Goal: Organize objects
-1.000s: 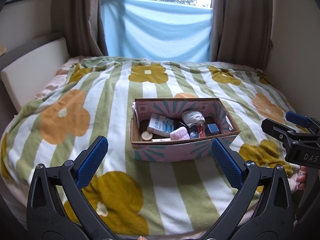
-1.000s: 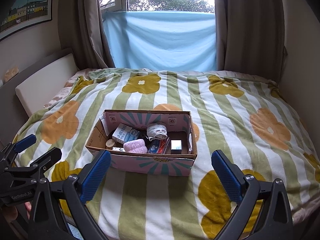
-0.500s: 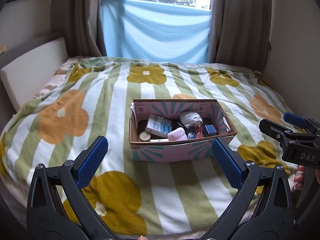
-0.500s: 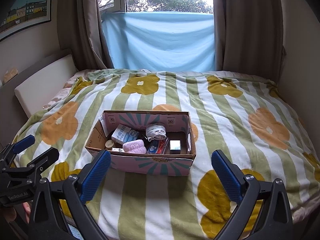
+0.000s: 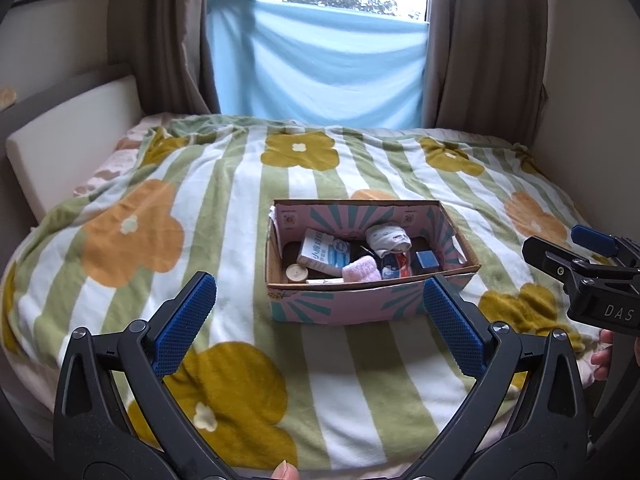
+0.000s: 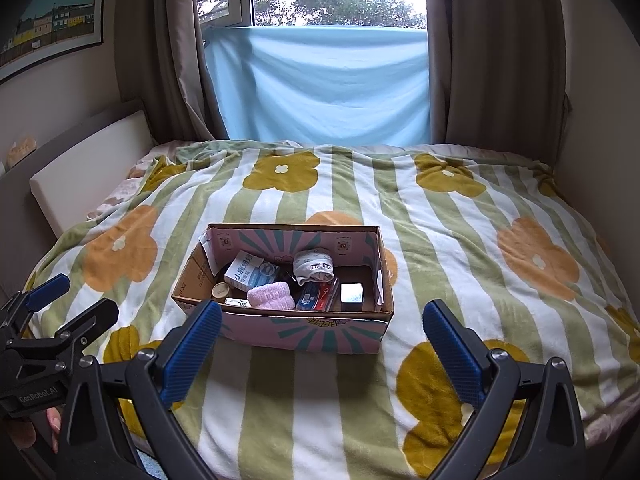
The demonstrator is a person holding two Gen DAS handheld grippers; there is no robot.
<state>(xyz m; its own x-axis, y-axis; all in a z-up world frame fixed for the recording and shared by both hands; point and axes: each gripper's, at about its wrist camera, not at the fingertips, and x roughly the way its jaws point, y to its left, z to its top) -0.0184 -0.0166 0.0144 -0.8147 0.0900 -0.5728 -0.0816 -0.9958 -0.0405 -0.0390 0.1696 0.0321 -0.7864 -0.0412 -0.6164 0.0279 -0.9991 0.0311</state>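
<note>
An open pink and teal cardboard box (image 5: pixel 344 306) (image 6: pixel 320 334) sits on the bed. Inside lie a white and blue carton (image 5: pixel 322 254) (image 6: pixel 250 274), a pink rolled cloth (image 5: pixel 360 272) (image 6: pixel 270 298), a white rolled sock (image 5: pixel 388 238) (image 6: pixel 314 266), a red and blue packet (image 6: pixel 318 296), a small blue box (image 5: pixel 426 260) (image 6: pixel 352 292) and a round cap (image 5: pixel 295 272). My left gripper (image 5: pixel 318 326) is open and empty, in front of the box. My right gripper (image 6: pixel 322 346) is open and empty, in front of the box.
A striped floral blanket (image 5: pixel 200 220) (image 6: pixel 460 240) covers the bed. A white headboard cushion (image 5: pixel 68 148) stands at the left. Curtains and a blue cloth (image 6: pixel 332 84) hang at the window behind. A wall is close on the right.
Both grippers have drifted slightly, with the box sitting a little lower and closer in the views. Both stay open and empty.
</note>
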